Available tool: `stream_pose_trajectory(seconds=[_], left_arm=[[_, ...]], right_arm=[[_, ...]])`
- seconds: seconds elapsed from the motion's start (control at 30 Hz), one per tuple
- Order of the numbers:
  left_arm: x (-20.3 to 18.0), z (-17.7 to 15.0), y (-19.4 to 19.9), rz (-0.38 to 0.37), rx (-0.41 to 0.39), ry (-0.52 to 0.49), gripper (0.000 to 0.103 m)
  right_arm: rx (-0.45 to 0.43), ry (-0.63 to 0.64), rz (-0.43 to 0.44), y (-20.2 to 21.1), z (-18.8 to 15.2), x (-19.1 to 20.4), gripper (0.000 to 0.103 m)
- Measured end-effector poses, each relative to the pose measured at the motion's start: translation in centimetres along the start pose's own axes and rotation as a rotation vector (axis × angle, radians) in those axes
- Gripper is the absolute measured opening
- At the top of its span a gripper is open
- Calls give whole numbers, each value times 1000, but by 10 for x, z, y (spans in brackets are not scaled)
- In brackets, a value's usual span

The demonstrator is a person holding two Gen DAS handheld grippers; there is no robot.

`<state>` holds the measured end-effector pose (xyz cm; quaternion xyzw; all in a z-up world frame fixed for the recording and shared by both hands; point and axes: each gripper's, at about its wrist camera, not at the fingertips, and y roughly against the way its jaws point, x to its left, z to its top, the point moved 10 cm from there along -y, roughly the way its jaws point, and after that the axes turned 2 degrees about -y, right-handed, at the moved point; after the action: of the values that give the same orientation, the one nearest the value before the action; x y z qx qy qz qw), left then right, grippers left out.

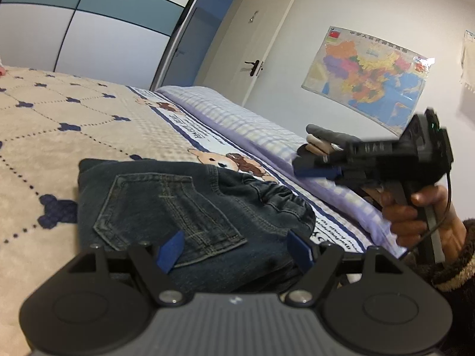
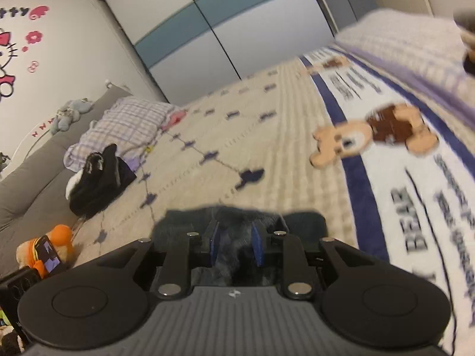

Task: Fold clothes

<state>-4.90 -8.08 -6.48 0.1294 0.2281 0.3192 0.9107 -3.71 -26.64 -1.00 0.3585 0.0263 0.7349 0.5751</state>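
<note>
Logging nearest first: my left gripper (image 1: 234, 249), blue pads spread wide apart, hovers over the folded jeans (image 1: 190, 207), back pocket up, touching nothing that I can confirm. The jeans lie on the beige blanket (image 1: 89, 124), their waistband reaching the white bear-print border (image 1: 207, 145). Bare blanket runs left and beyond the denim. To the right, my right gripper (image 1: 314, 169) is held in a hand (image 1: 415, 210) above the lilac checked bedding (image 1: 237, 112).

Right wrist view only: my right gripper (image 2: 236, 246), pads narrowly apart, with dark blurred fabric (image 2: 237, 222) between them; whether it is pinched, I cannot tell. Open blanket stretches ahead. Far left at the headboard: a black bag (image 2: 98, 178), checked pillow (image 2: 130, 121), orange plush toy (image 2: 47, 249).

Left view only, farthest: door (image 1: 261, 44), wall map (image 1: 368, 74), wardrobe (image 1: 104, 23).
</note>
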Motion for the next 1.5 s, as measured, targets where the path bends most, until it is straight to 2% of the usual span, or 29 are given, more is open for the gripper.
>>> stream_pose_trajectory(seconds=[0.2, 0.37, 0.5, 0.73, 0.83, 0.97, 1.1, 1.5], left_arm=[[-9, -2, -2, -32, 14, -21, 77], [-10, -8, 0, -47, 21, -31, 77], [-6, -10, 2, -71, 18, 1, 77], [-5, -14, 5, -96, 5, 22, 77], [-5, -17, 6, -96, -2, 27, 77], [-6, -20, 7, -82, -10, 8, 76], [-6, -19, 8, -81, -12, 3, 76], [-6, -20, 11, -75, -7, 7, 76]], right_arm=[[39, 112, 50, -36, 13, 39, 27], [108, 198, 72, -79, 11, 66, 27], [176, 235, 54, -118, 0, 76, 27], [276, 251, 158, -153, -26, 103, 25], [312, 286, 129, -166, -40, 101, 25], [311, 355, 59, -179, -50, 94, 23], [289, 364, 32, -185, -49, 89, 23], [263, 310, 23, -187, -45, 84, 24]])
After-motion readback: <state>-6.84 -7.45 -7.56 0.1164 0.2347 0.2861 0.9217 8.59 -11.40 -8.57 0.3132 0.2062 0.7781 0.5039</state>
